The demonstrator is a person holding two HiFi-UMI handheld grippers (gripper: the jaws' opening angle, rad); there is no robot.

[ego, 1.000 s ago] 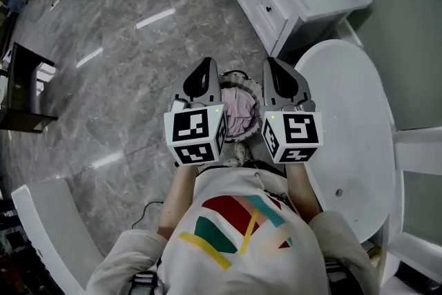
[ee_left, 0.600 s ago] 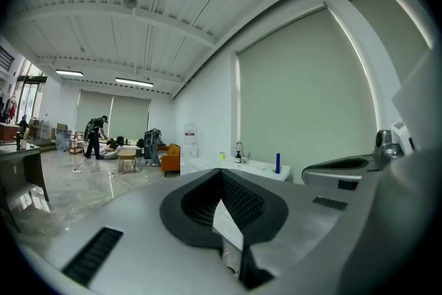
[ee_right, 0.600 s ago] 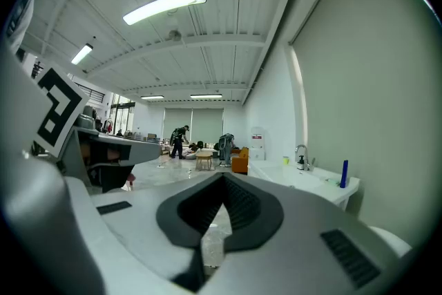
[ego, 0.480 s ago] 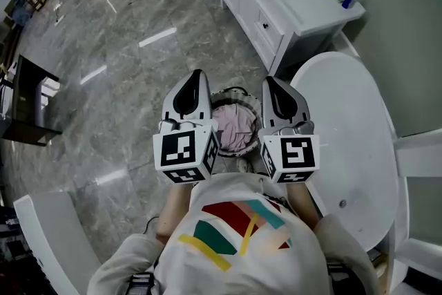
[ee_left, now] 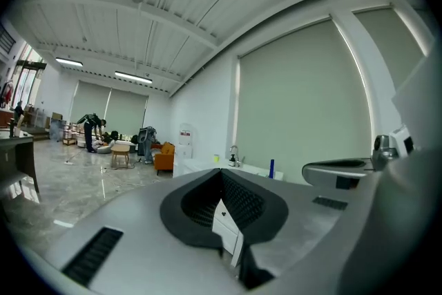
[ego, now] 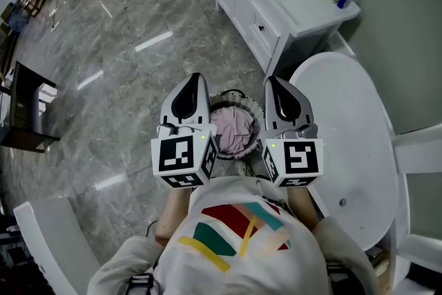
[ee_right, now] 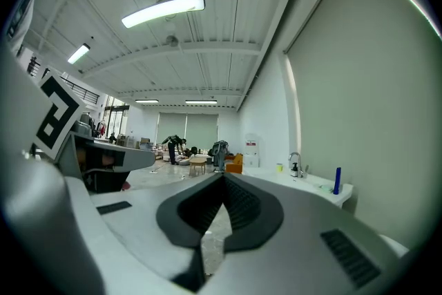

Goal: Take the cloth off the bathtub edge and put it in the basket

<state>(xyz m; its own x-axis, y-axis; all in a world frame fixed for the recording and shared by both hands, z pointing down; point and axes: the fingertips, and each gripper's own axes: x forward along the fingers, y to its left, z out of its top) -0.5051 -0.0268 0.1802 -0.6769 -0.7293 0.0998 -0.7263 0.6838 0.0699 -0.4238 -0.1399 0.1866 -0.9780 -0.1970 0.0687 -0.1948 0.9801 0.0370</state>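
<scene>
While clenched empty, left claw (ego: 195, 78) and right claw (ego: 271, 81) above basket (ego: 236, 92) with cloth (ego: 231, 132); bathtub rim (ego: 333, 56) rightward, floor (ego: 103, 45) leftward.

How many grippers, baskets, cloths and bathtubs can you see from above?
Grippers: 2, the left gripper and the right gripper
Baskets: 1, the basket on the floor
Cloths: 1, the pink cloth lying in it
Bathtubs: 1, the white bathtub
Total: 5

left gripper (ego: 191, 88) closed and empty, right gripper (ego: 277, 90) closed, held level side by side
</scene>
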